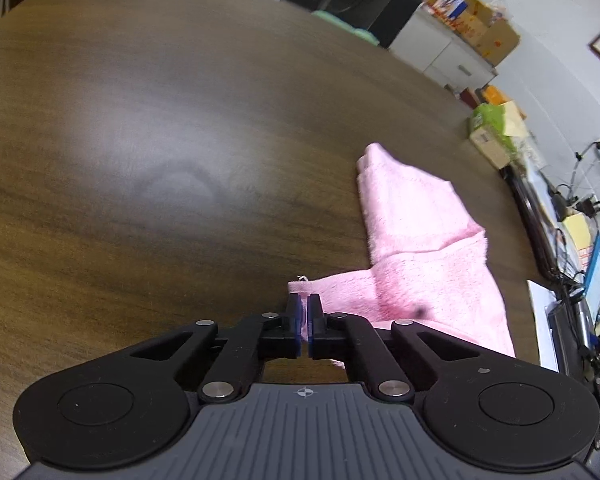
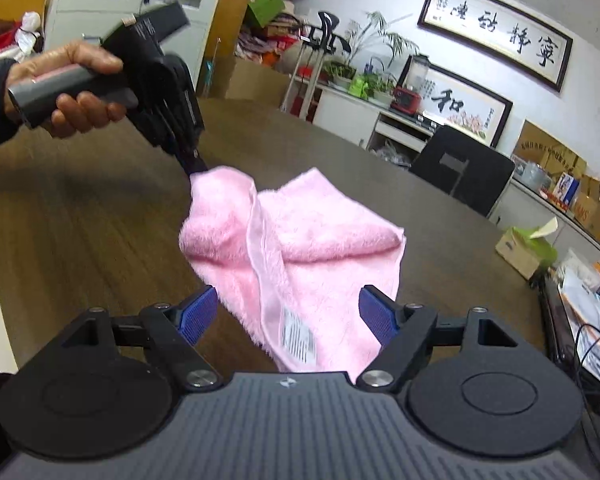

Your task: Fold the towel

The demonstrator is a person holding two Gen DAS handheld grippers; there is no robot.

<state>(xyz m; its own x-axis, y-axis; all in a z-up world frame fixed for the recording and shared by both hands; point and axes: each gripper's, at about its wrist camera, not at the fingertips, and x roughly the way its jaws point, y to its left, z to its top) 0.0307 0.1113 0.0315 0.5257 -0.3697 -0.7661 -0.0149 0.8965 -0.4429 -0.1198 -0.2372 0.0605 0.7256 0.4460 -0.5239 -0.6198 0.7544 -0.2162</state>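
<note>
The left gripper [image 1: 304, 320], pinched shut on a corner of the pink towel [image 1: 420, 240] rumpled near the table's [image 1: 140, 120] right edge, should lift evenly while the right gripper [image 2: 290, 320] gapes empty over it

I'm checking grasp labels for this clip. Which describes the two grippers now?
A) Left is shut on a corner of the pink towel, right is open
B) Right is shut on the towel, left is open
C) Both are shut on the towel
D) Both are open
A: the left gripper pinches a corner of the pink towel, while the right gripper has its blue pads spread wide around the towel's near end.
</note>
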